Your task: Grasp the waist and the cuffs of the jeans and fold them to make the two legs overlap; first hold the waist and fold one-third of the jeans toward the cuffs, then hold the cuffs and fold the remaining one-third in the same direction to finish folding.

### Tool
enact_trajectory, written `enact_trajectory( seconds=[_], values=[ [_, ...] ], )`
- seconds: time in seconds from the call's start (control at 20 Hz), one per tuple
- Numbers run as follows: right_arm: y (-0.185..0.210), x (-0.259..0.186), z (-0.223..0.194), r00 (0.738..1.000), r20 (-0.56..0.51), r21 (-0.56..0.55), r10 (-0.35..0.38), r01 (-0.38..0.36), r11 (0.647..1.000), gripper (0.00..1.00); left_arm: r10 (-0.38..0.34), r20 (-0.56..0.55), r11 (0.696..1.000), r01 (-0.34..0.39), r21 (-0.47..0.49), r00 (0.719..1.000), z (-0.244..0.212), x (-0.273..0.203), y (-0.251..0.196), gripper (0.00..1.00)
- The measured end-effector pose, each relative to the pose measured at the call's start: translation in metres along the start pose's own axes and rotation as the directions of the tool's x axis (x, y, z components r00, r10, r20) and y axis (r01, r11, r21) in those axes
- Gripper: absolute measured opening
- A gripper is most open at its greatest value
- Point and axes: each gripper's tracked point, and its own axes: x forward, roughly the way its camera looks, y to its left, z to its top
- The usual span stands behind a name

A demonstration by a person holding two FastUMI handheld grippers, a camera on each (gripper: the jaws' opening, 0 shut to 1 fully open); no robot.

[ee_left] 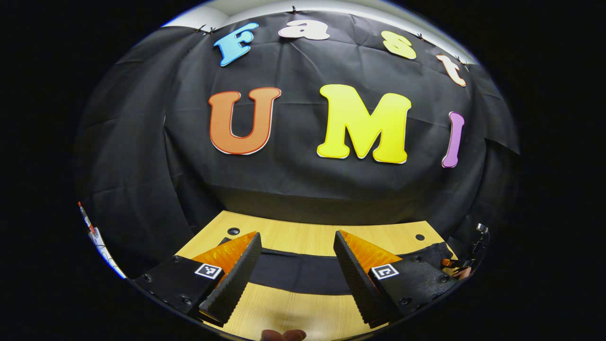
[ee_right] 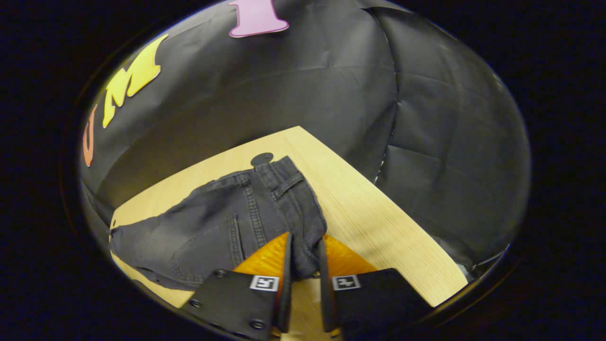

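Item: jeans [ee_right: 222, 222], dark grey denim, lying flat on the table [ee_right: 378, 222]. In the right gripper view the waist end lies toward the near right, with waistband, belt loop and a back pocket visible; the rest runs off to the left. In the left gripper view the jeans [ee_left: 293, 272] appear as a dark band across the table [ee_left: 307, 237], lying beyond the fingers.

Right hand-held gripper [ee_right: 305, 265]: fingers nearly closed, with a bunch of waist fabric between them. Both fingers appear to press on the cloth, at the near edge of the waistband.

Left hand-held gripper [ee_left: 296, 265]: fingers spread wide, nothing between them, poised above the near table edge with the jeans ahead of it. A person's fingertips [ee_left: 283, 335] show at the bottom edge of this view.

Handling, as judged: denim is soft but fairly heavy and thick; it will drape and sag when lifted, not slide readily on the wood. Seamed edges (waistband, cuff hems) are the firmest places to pinch; a grip on a single layer mid-panel would likely pull only that layer. The cuff end is too dim in these views to judge.

Stage, as judged: waist taken hold of; leg-over-leg fold not yet done.
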Motion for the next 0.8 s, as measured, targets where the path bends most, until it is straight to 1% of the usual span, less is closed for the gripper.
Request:
enact_trajectory(
  seconds=[0.1, 0.2, 0.25, 0.3, 0.35, 0.4, 0.45, 0.65, 0.75, 0.8],
  values=[
    [0.002, -0.007, 0.007, 0.999, -0.018, 0.012, -0.027, 0.027, 1.0, 0.17, 0.019, 0.007, 1.0, -0.019, -0.005, 1.0, 0.001, -0.004, 0.011, 0.98],
    [0.005, -0.017, 0.014, 0.999, -0.025, 0.028, -0.031, 0.032, 0.999, 0.06, 0.042, 0.019, 0.999, -0.042, -0.002, 0.999, 0.001, -0.009, 0.026, 0.98],
    [0.007, -0.023, 0.019, 0.999, -0.025, 0.025, -0.031, 0.031, 0.999, 0.1, 0.046, 0.024, 0.999, -0.046, -0.005, 0.999, 0.001, -0.012, 0.031, 0.98],
    [0.01, -0.033, 0.025, 0.999, -0.019, 0.017, -0.026, 0.027, 0.999, 0.1, 0.052, 0.034, 0.999, -0.051, -0.019, 0.998, 0.002, -0.015, 0.037, 0.98],
    [0.015, -0.043, 0.034, 1.0, -0.005, 0.003, -0.02, 0.02, 1.0, 0.1, 0.057, 0.041, 0.998, -0.056, -0.033, 0.998, 0.003, -0.018, 0.043, 0.99],
    [0.021, -0.054, 0.043, 1.0, 0.011, -0.014, -0.013, 0.013, 1.0, 0.05, 0.064, 0.047, 0.997, -0.061, -0.047, 0.997, 0.003, -0.02, 0.049, 0.98],
    [0.029, -0.069, 0.05, 0.999, 0.034, -0.027, -0.005, 0.006, 1.0, 0.09, 0.072, 0.053, 0.996, -0.069, -0.057, 0.996, 0.003, -0.023, 0.055, 0.98],
    [0.09, -0.119, 0.097, 0.992, 0.119, -0.066, 0.048, -0.04, 0.997, 0.1, 0.109, 0.079, 0.991, -0.102, -0.087, 0.991, 0.003, -0.028, 0.087, 0.99],
    [0.128, -0.151, 0.112, 0.985, 0.156, -0.113, 0.078, -0.061, 0.992, 0.09, 0.13, 0.094, 0.987, -0.119, -0.11, 0.987, 0.002, -0.032, 0.106, 0.99],
    [0.154, -0.166, 0.116, 0.981, 0.167, -0.141, 0.099, -0.076, 0.987, 0.09, 0.139, 0.09, 0.984, -0.127, -0.127, 0.986, -0.001, -0.033, 0.115, 0.98]
  ],
)
